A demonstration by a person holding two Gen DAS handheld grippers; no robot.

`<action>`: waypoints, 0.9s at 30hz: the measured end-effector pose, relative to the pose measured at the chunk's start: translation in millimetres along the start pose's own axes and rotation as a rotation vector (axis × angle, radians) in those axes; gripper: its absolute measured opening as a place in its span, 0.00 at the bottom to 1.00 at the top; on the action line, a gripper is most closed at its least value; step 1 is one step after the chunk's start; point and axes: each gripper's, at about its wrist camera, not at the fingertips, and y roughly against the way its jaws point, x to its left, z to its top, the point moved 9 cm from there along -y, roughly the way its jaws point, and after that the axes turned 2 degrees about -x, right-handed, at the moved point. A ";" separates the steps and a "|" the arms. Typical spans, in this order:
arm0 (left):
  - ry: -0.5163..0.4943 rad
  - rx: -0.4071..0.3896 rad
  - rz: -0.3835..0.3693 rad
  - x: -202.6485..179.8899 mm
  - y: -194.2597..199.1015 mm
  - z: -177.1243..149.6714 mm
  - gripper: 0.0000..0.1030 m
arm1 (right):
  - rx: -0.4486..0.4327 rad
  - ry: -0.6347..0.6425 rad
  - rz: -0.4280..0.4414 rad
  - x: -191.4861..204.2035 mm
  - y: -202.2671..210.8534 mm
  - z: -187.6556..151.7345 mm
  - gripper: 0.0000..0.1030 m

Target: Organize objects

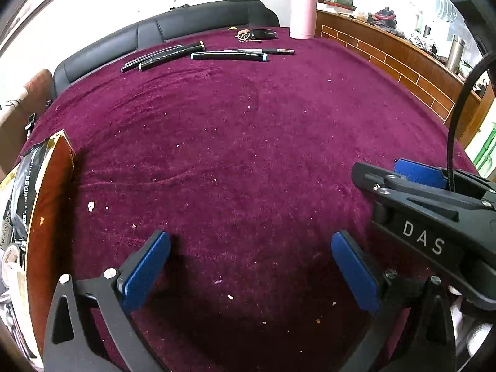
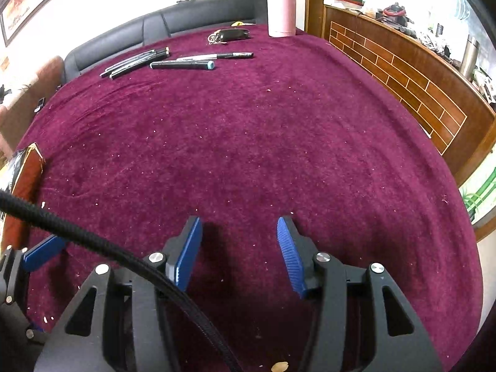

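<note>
Several black pens and markers [image 1: 198,55] [image 2: 161,60] lie loose in a group at the far side of a table covered with a maroon cloth [image 1: 248,139]. One marker with teal caps [image 2: 183,65] lies nearest. My left gripper [image 1: 251,263] hangs over bare cloth near the front, its jaws wide open and empty. My right gripper [image 2: 240,248] hovers beside it, seen also at the right of the left wrist view, jaws partly apart with only cloth between the blue pads [image 2: 186,254].
A pink bottle [image 1: 302,11] [image 2: 280,9] stands at the far edge, with a black key pouch and keyring [image 1: 260,34] [image 2: 231,34] next to it. A brown box with packets [image 1: 46,201] sits at the left edge. A dark sofa and a wooden counter border the table.
</note>
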 end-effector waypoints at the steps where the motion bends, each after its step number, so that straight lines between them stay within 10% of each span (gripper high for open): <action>1: 0.000 0.000 0.000 -1.1 0.4 0.0 0.98 | -0.001 0.003 0.000 0.3 -0.1 -0.2 0.50; 27: 0.000 -0.002 0.000 0.4 -0.4 0.0 0.98 | -0.017 0.018 0.011 5.9 -0.5 -0.9 0.61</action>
